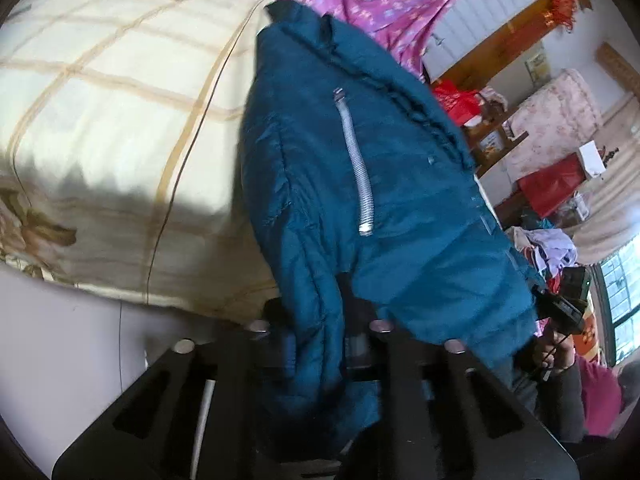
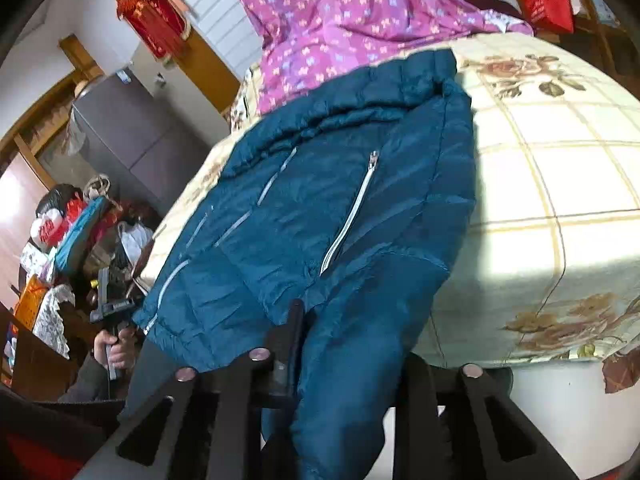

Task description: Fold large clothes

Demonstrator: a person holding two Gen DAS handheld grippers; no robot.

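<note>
A teal padded jacket [image 1: 380, 184] with silver zips lies front up on a bed with a cream checked bedspread [image 1: 104, 128]; its hem hangs over the bed's near edge. My left gripper [image 1: 316, 312] is shut on a fold of the hem, and fabric bunches down over its fingers. In the right wrist view the jacket [image 2: 340, 200] stretches away from me. My right gripper [image 2: 320, 340] is shut on the hem at its other corner. One black finger [image 2: 294, 320] shows; cloth hides the other. Each view also shows the other gripper in a hand at the hem's far end.
A pink flowered cloth [image 2: 340, 20] lies heaped at the bed's far end, touching the jacket's collar. Red bags, shelves and piled clothes [image 1: 552, 248] crowd one side of the bed; a grey cabinet [image 2: 132, 136] and more clutter stand on the other. A person's hand [image 2: 116, 348] grips the left tool.
</note>
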